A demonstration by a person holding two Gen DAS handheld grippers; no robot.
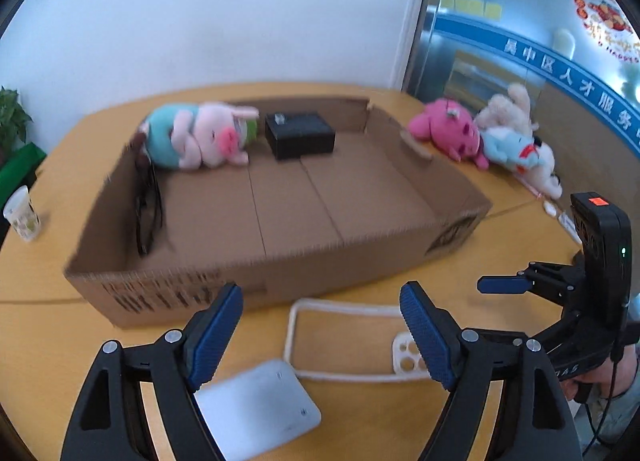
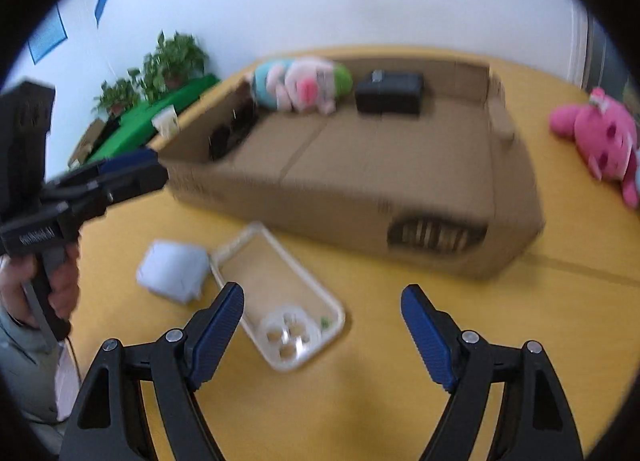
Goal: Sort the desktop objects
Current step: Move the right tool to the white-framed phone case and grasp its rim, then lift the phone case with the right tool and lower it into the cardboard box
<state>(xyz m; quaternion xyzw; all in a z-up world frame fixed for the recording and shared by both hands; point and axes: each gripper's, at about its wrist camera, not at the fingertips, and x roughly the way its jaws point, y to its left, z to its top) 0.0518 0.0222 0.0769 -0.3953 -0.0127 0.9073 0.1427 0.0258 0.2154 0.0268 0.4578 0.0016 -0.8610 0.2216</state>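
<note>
Both grippers hover over the yellow table (image 1: 48,317) with fingers spread wide, holding nothing — the left gripper (image 1: 320,335) above a white power bank (image 1: 260,409) and a clear phone case (image 1: 344,341), the right gripper (image 2: 322,335) just beyond that case. The open cardboard box (image 1: 280,261) sits just behind them; a pig plush (image 1: 200,135) and a black box (image 1: 299,135) crowd its far wall, leaving bare floor toward the near edge. A pink plush (image 1: 448,129) lies outside, near the table's right edge.

Matt cardboard box (image 1: 280,197); fuzzy cloth plush pig (image 1: 200,137) (pink); smooth wood table (image 1: 48,333).
</note>
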